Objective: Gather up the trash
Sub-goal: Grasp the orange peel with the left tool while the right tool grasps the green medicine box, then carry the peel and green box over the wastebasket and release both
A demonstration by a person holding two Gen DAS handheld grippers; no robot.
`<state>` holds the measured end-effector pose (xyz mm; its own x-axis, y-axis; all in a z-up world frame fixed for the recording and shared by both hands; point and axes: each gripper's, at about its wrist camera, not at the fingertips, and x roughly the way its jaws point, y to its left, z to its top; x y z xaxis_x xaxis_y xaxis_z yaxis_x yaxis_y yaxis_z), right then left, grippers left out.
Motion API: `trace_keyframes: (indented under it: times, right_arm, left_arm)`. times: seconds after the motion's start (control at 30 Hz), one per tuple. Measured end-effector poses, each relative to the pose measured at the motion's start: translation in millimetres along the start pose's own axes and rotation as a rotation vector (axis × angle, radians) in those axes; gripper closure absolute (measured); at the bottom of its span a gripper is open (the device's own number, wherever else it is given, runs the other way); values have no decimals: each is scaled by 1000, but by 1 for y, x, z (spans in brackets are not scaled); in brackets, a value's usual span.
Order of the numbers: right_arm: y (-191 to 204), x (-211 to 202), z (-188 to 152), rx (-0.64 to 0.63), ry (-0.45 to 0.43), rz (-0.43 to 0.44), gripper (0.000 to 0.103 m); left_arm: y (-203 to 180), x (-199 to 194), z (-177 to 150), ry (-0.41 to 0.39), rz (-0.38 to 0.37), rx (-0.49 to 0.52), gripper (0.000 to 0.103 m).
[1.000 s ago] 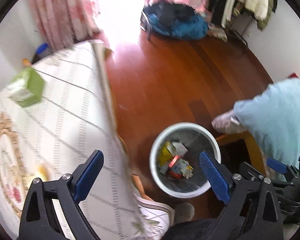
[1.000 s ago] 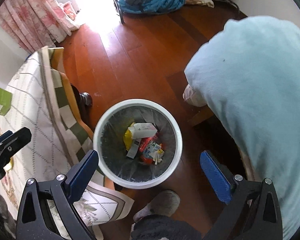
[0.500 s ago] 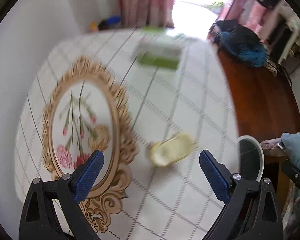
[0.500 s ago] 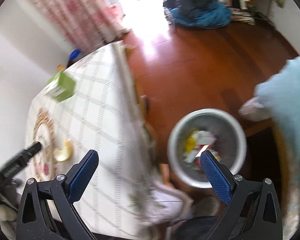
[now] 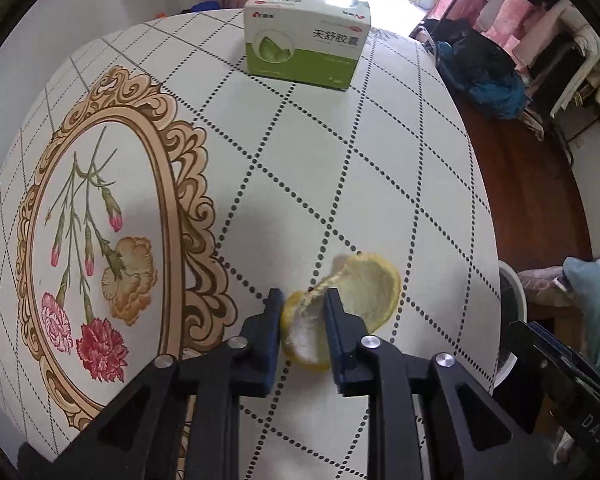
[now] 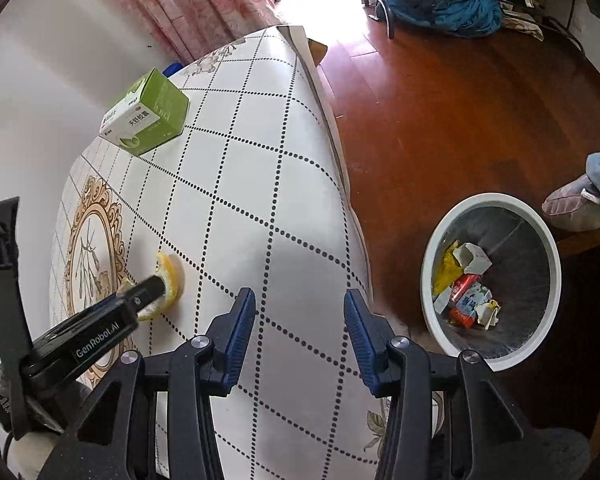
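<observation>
On my left wrist view, the left claw (image 5: 302, 312) has its two fingers drawn in close on either side of the near edge of a yellow citrus peel (image 5: 356, 292), both pads pressed against it, so I read it as gripping the peel. The peel lies on the table (image 5: 380, 168), with its wider curved part spreading out just beyond and to the right of the fingers, pale pith facing up. From my right wrist view I see the same grip side-on: the left claw's dark finger reaches in from the left and meets the peel (image 6: 171, 276) where it sits on the white cloth with the dotted diamond pattern. My right claw (image 6: 300, 322) hangs above the table's near edge with its blue-padded fingers spread wide apart and nothing between them. A green and white box (image 5: 306, 36) stands at the far side of the table, well apart from the peel, beyond the ornate gold floral frame printed on the cloth (image 5: 100, 232). On the wooden floor (image 6: 440, 112) to the right of the table stands a white-rimmed trash bin (image 6: 496, 200), holding crumpled wrappers and small cartons (image 6: 466, 284).
</observation>
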<state>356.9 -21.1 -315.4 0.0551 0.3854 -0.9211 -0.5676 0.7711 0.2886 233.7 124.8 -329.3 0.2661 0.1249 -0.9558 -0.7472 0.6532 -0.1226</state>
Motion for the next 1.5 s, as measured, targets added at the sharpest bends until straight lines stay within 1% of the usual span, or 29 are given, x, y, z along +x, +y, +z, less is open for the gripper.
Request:
trace_keyframes:
  times: [0.07, 0.17, 0.23, 0.3, 0.37, 0.43, 0.47, 0.5, 0.57, 0.67, 0.77, 0.83, 1.03, 1.17, 1.23, 1.27, 1.33, 1.4, 1.5]
  right_arm:
    - [3, -1, 6, -13, -1, 1, 54]
    - [9, -7, 20, -28, -6, 12, 53]
    - [17, -11, 31, -37, -17, 19, 49]
    - [29, -12, 47, -46, -21, 36, 35]
    - [43, -10, 62, -56, -22, 56, 28]
    - [69, -3, 84, -80, -27, 54, 21]
    - [82, 0, 94, -92, -40, 59, 9]
    - [96, 3, 103, -108, -61, 59, 0]
    - [124, 11, 121, -132, -106, 30, 0]
    - [163, 27, 146, -161, -147, -8, 0]
    - [191, 46, 164, -190, -147, -61, 0]
    - [208, 64, 174, -202, -123, -78, 0]
    - [227, 107, 180, -236, -41, -143, 0]
    - [228, 116, 181, -253, -45, -180, 1]
    - [228, 117, 181, -264, -55, -206, 8]
    - [229, 114, 180, -275, -61, -192, 11]
    - [228, 107, 177, -281, -62, -167, 12]
    - [229, 100, 174, -293, -77, -161, 12]
    - [228, 83, 165, -306, -93, -140, 12]
  left_arm:
    - [5, -5, 1, -28, 7, -8, 96]
    - [19, -16, 6, -75, 39, -34, 96]
    - [35, -27, 13, -116, 79, -56, 97]
    - [51, -33, 19, -157, 125, -78, 97]
    - [67, -38, 26, -197, 191, -94, 97]
    - [84, -37, 37, -216, 236, -112, 97]
    - [96, -35, 44, -220, 255, -128, 97]
    - [107, -33, 53, -220, 265, -139, 97]
    - [124, -27, 64, -220, 292, -162, 97]
    - [143, -19, 79, -220, 317, -175, 97]
    - [155, -14, 86, -220, 325, -175, 97]
    - [158, -12, 89, -218, 323, -175, 97]
    - [160, -11, 87, -219, 311, -179, 96]
    - [163, -12, 88, -219, 302, -178, 96]
    - [164, -12, 88, -220, 303, -179, 96]
    - [166, -12, 90, -220, 299, -180, 96]
    - [166, -16, 90, -224, 298, -179, 97]
    - [165, -23, 89, -231, 291, -180, 97]
    - [162, -41, 83, -254, 280, -178, 97]
